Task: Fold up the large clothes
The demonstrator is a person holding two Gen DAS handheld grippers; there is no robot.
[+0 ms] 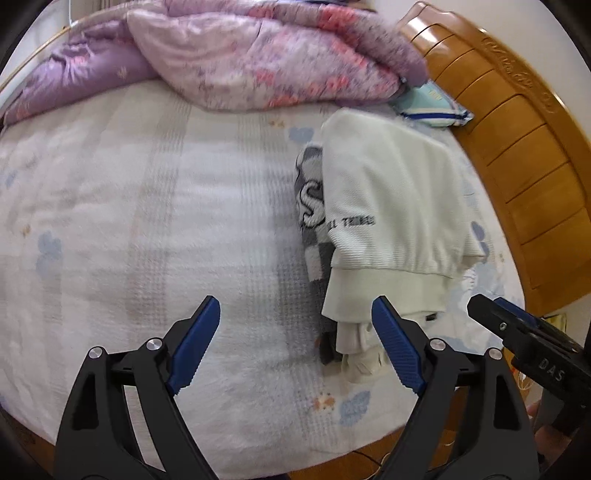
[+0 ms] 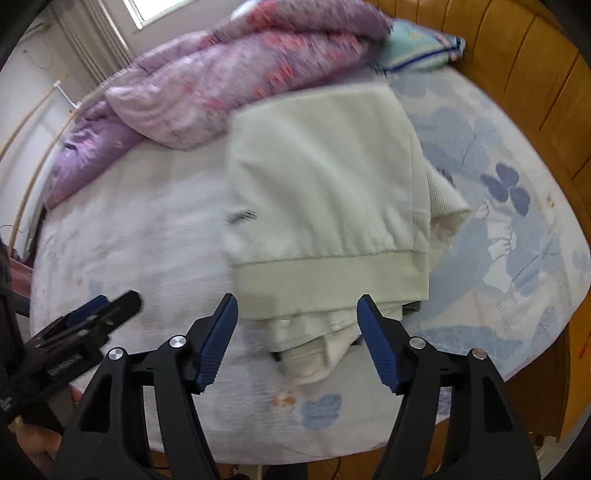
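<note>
A folded cream-white sweatshirt [image 1: 384,199] lies on top of a stack on the bed; it also shows in the right wrist view [image 2: 325,192]. Under it a grey and white checked garment [image 1: 312,206] sticks out on the left, and more pale folded cloth [image 1: 358,350] shows at the near edge. My left gripper [image 1: 295,343] is open and empty, hovering above the sheet just left of the stack's near end. My right gripper [image 2: 297,339] is open and empty, with the stack's near end between its fingers. Each gripper shows at the edge of the other's view [image 1: 524,332] [image 2: 85,325].
The bed has a white sheet with blue flowers [image 1: 147,221]. A rumpled purple and pink quilt [image 1: 258,55] lies at the far side. A pale green pillow [image 1: 432,107] rests by the wooden headboard [image 1: 524,147]. A window [image 2: 155,7] is at the far wall.
</note>
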